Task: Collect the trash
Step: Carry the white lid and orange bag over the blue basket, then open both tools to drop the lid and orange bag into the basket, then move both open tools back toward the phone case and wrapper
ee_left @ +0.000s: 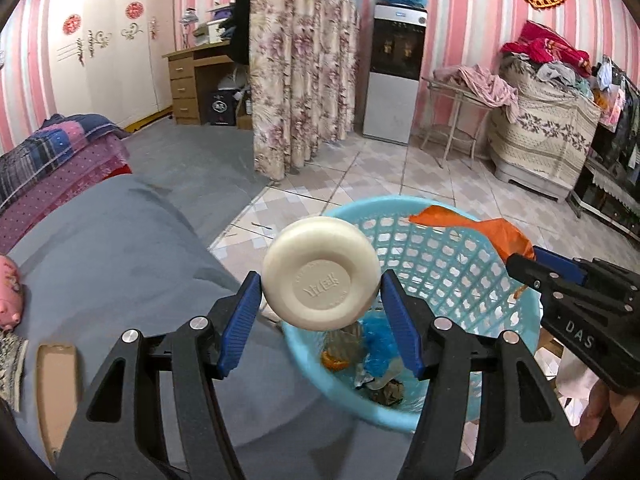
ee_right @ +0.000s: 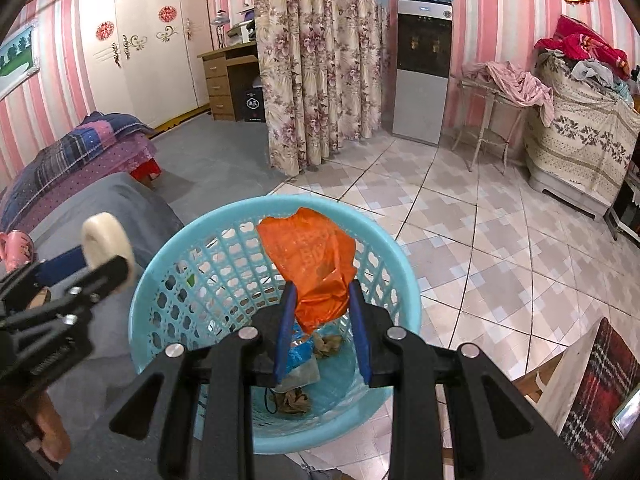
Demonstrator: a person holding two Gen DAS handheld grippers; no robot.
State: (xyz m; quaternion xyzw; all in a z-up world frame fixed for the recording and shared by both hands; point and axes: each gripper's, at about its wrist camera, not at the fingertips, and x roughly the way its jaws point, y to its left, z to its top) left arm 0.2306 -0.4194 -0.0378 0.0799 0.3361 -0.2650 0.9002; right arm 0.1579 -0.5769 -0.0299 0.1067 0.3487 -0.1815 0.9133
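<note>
Left gripper (ee_left: 321, 276): fingers clamped on a cream round jar lid (ee_left: 321, 272), held over the near rim of the basket.
Right gripper (ee_right: 323, 320): fingers clamped on an orange plastic bag (ee_right: 310, 256), above the basket's opening.
Basket (ee_right: 404, 292): light blue lattice, on the tiled floor (ee_right: 500, 240), bed (ee_left: 120, 248) at its 9 o'clock.
Inside basket: blue wrapper (ee_left: 376, 340), brown crumpled scraps (ee_right: 294, 402), orange peel (ee_left: 335, 361).

Trash over the blue basket (ee_left: 404, 208)

Cream round lid (ee_left: 321, 273) clamped edge-on above the rim; crumpled orange bag (ee_right: 316, 264) held over scraps (ee_right: 294, 400) inside.
</note>
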